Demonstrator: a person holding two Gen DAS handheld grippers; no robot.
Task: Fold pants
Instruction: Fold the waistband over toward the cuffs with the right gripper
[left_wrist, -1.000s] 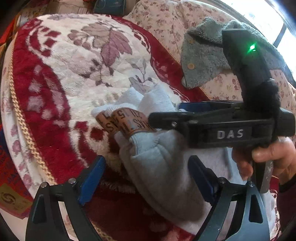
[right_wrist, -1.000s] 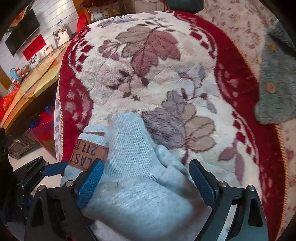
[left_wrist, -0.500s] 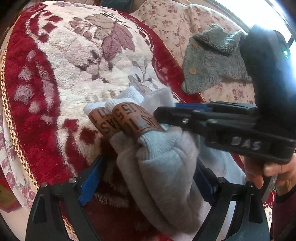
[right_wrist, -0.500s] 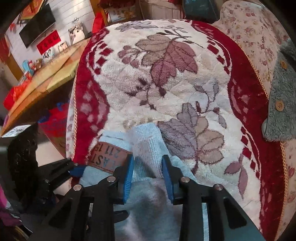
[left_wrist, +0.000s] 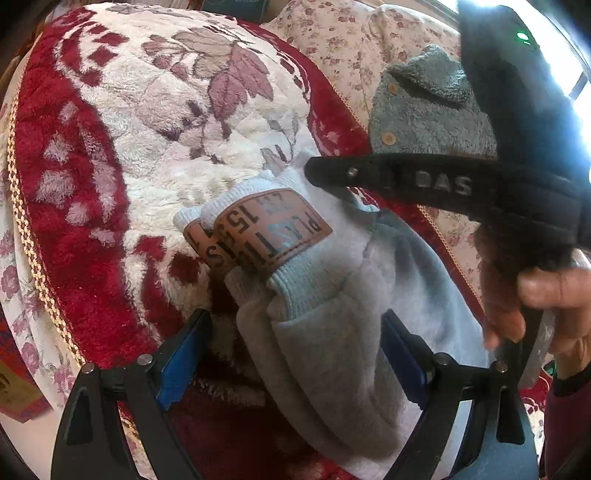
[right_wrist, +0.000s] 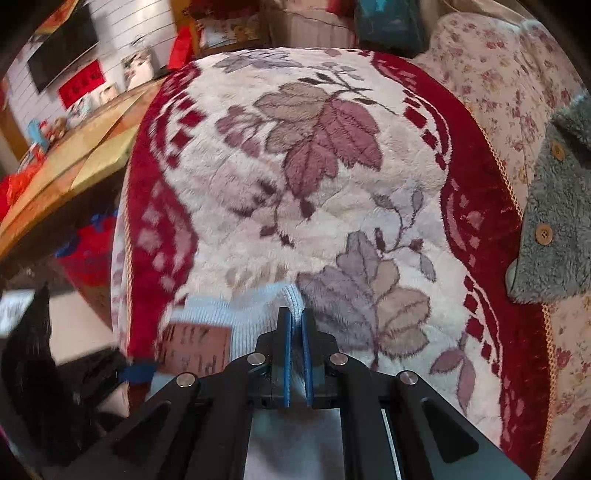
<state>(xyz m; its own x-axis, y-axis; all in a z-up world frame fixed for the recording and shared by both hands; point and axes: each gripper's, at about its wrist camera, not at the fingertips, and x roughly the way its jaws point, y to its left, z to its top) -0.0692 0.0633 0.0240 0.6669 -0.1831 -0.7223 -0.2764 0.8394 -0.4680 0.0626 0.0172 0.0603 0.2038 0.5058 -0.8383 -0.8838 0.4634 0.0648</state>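
Note:
Light grey-blue sweatpants (left_wrist: 332, 325) lie bunched on a red and cream floral blanket (left_wrist: 155, 122), ribbed cuffs with brown leather patches (left_wrist: 273, 229) pointing away from me. My left gripper (left_wrist: 295, 347) is open, its blue pads either side of the pant legs without pinching them. My right gripper (right_wrist: 296, 321) is shut on the ribbed cuff (right_wrist: 258, 314) of the pants. In the left wrist view it (left_wrist: 314, 173) comes in from the right, held by a hand (left_wrist: 543, 295).
A grey fleece garment with buttons (left_wrist: 424, 114) (right_wrist: 554, 229) lies on the floral sofa cover (right_wrist: 509, 92) to the right. A wooden table (right_wrist: 74, 155) and red items stand past the blanket's left edge.
My right gripper has closed from wide open to shut on the cuff. The left gripper stayed open and moved in closer over the pants.

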